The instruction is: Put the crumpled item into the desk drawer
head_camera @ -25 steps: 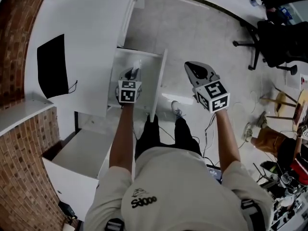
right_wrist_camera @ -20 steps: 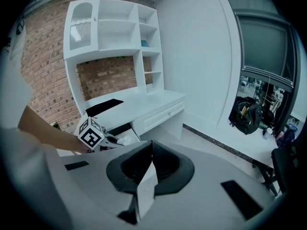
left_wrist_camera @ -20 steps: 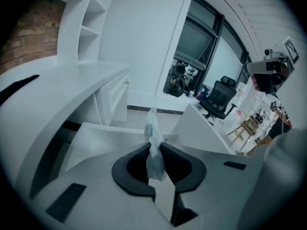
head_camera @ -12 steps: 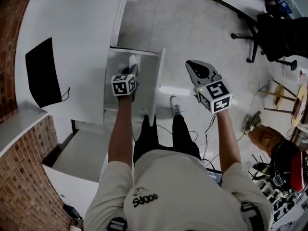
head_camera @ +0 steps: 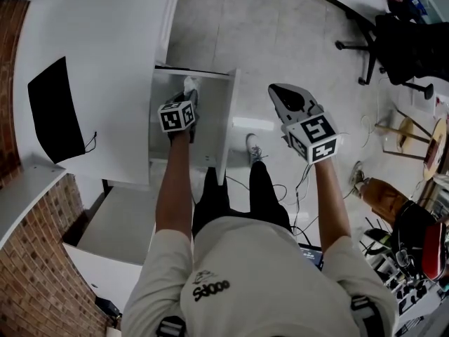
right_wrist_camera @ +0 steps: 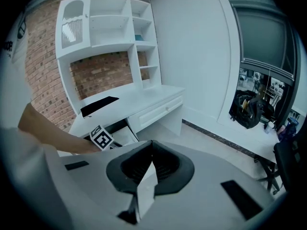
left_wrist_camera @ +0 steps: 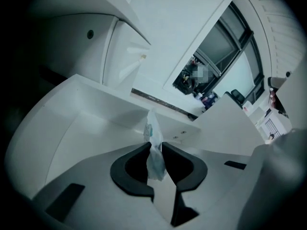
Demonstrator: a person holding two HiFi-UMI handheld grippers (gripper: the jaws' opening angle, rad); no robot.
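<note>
The only print you can read is the dark logo on your shirt (head_camera: 210,288), seen in the head view. It is a small emblem above a word that looks like "Sdooo", but the letters are too distorted to be sure. The cube (head_camera: 175,116) on your left gripper (head_camera: 189,92) and the cube (head_camera: 313,137) on your right gripper (head_camera: 275,90) carry black-and-white square code patterns, not lettering.

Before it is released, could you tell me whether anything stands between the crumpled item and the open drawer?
Nothing visible does: the left tongs hold the crumpled item over the open drawer, with no object between them.
</note>
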